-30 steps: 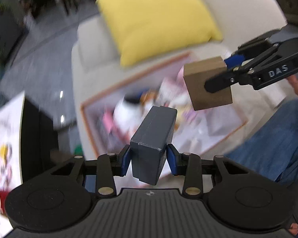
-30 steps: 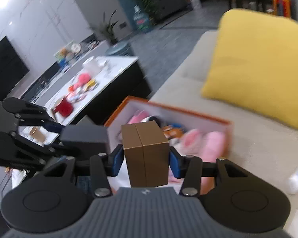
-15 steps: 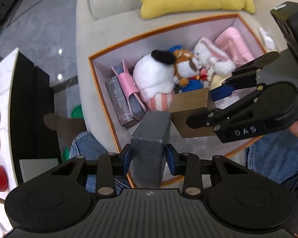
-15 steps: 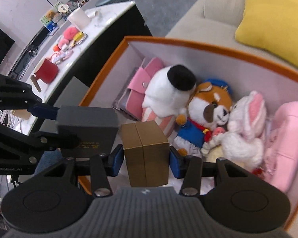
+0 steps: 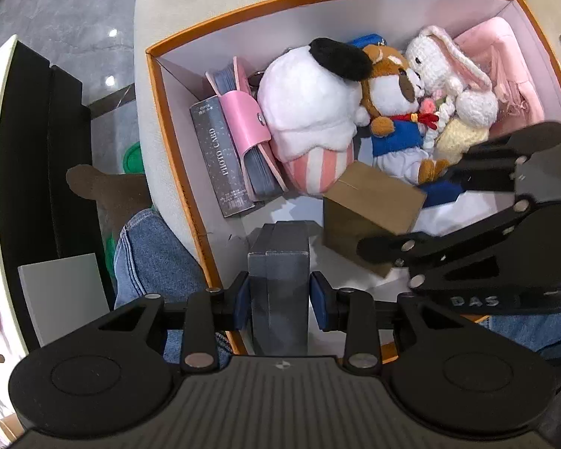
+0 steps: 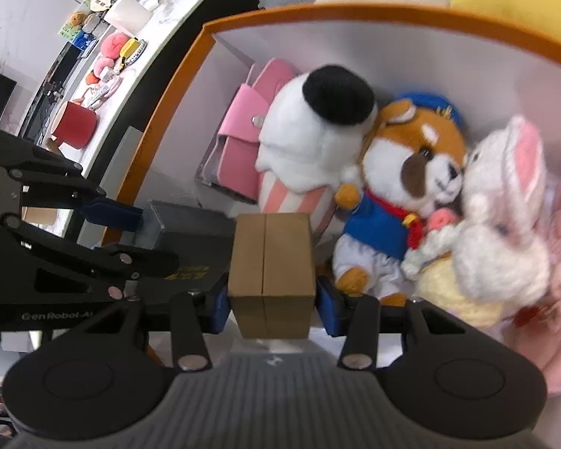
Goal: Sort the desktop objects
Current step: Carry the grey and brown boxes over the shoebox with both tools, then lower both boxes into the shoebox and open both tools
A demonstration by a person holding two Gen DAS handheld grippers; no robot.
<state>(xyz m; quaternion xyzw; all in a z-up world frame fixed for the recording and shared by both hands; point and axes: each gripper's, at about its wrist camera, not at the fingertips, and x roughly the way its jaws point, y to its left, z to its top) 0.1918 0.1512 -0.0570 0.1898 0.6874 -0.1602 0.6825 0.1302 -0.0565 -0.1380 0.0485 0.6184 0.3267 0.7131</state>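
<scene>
Both tongs are matte black plastic with blue pads on the fingertips. On the left tongs point(image 5: 279, 293), a ribbed grey plate sits below the fingers, flanked by two round black discs, with silver screw heads on the finger links. The right tongs point(image 6: 272, 305) match, and their side, seen from the left wrist, carries pale "DAS" lettering. The person's leg point(image 5: 153, 254), left of the left tongs, wears blue denim.
</scene>
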